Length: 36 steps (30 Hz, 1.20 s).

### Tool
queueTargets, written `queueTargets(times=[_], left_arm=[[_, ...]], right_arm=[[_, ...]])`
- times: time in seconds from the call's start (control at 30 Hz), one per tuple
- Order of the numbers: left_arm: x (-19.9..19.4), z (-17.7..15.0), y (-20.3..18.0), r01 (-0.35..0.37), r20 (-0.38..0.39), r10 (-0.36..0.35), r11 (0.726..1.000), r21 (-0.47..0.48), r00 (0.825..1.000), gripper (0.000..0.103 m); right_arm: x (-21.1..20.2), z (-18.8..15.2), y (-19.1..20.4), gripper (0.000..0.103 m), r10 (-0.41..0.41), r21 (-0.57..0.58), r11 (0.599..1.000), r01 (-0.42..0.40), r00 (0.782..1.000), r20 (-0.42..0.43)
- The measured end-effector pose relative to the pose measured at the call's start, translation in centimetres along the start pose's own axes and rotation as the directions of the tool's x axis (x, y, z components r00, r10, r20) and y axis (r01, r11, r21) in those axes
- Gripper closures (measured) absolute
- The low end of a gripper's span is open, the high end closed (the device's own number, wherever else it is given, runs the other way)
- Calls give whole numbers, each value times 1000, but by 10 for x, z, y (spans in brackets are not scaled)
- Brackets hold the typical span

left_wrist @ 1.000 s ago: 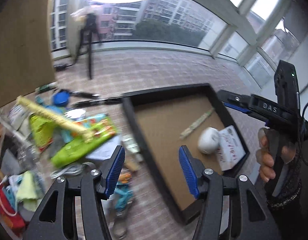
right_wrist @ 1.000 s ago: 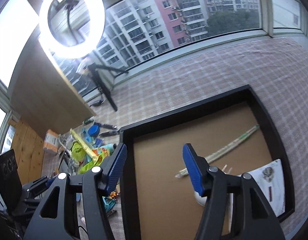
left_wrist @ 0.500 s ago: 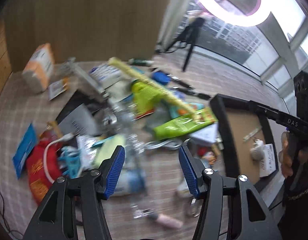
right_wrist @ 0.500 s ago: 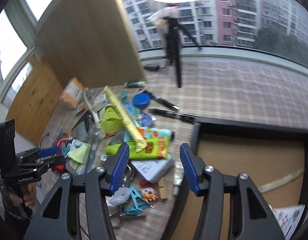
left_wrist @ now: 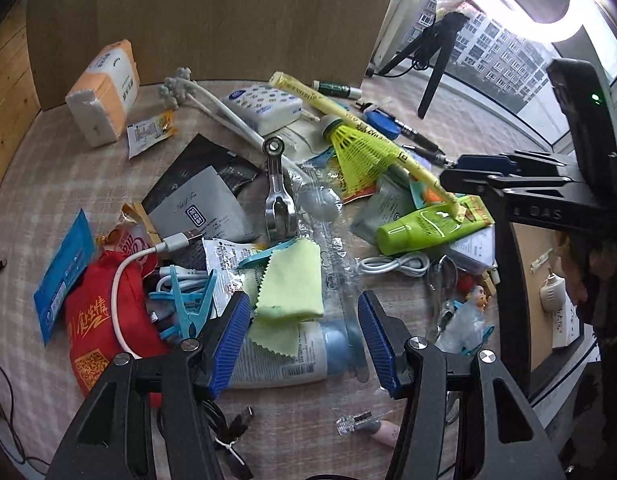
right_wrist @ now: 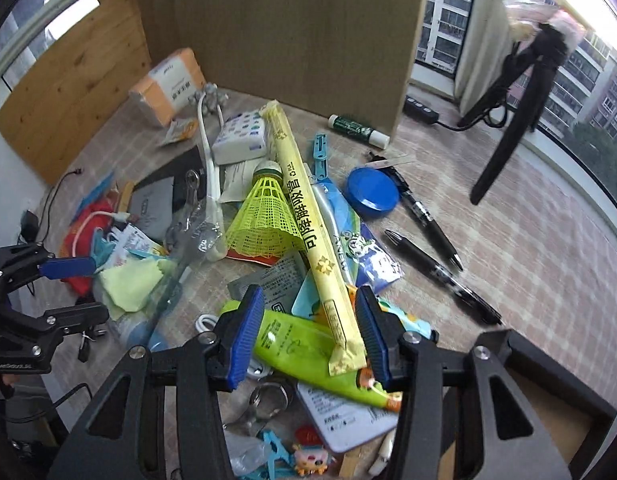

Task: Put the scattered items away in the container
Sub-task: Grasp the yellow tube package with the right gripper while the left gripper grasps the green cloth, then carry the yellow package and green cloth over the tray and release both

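Both blue-padded fingers of the left gripper (left_wrist: 304, 338) stand spread apart with nothing between them, held over the near part of a heap of scattered items on a checked tablecloth (left_wrist: 60, 168). Between and just beyond the pads lie a pale yellow-green cloth (left_wrist: 290, 282) and a white-and-blue tube (left_wrist: 284, 356) partly under it. To the left sit a red pouch (left_wrist: 96, 320), a white USB cable (left_wrist: 148, 254) and blue clothes pegs (left_wrist: 188, 304); farther off are a metal clip (left_wrist: 278, 196), a yellow shuttlecock (left_wrist: 354, 152), a green tube (left_wrist: 424, 230) and an orange tissue pack (left_wrist: 104, 94). The black tray (left_wrist: 508, 280) lies at the right edge, partly hidden behind the right gripper's body, with a few items already in it. In the right wrist view, the right gripper (right_wrist: 308, 334) is likewise wide apart and empty, hovering over the green tube (right_wrist: 304, 346) and the near end of a long yellow packet (right_wrist: 308, 236) that crosses it. The shuttlecock (right_wrist: 262, 218) lies left of the packet; a blue round lid (right_wrist: 372, 194) and two black pens (right_wrist: 440, 268) lie to the right. The tray's corner (right_wrist: 548, 376) shows at near right.
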<state>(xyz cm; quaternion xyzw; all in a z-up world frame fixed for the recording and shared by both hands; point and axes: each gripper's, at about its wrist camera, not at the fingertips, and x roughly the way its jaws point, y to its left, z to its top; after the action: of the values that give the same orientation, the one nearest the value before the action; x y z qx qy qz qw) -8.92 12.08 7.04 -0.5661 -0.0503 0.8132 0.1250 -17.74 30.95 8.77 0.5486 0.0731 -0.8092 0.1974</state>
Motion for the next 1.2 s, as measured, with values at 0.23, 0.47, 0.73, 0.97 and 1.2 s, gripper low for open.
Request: queueTargets(times=[0.23, 0.47, 0.73, 0.97, 1.2], left_arm=[[14, 5, -2, 6, -22, -6, 1000, 8, 1000, 49], [30, 4, 3, 6, -71, -6, 1000, -5, 997, 67], [26, 2, 8, 28, -54, -29, 999, -27, 998, 96], [5, 0, 11, 74, 0, -74, 996, -58, 997, 98], [-22, 2, -10, 159, 51, -157, 986, -48, 986, 98]], right_arm=[[27, 10, -3, 68, 16, 0, 1000, -16, 1000, -27], [42, 10, -9, 81, 6, 24, 1000, -5, 999, -50], [35, 4, -18, 91, 51, 90, 995, -48, 998, -28], [6, -16, -26, 91, 123, 187, 974, -129, 991, 48], [-52, -64, -39, 91, 123, 267, 951, -160, 981, 147]])
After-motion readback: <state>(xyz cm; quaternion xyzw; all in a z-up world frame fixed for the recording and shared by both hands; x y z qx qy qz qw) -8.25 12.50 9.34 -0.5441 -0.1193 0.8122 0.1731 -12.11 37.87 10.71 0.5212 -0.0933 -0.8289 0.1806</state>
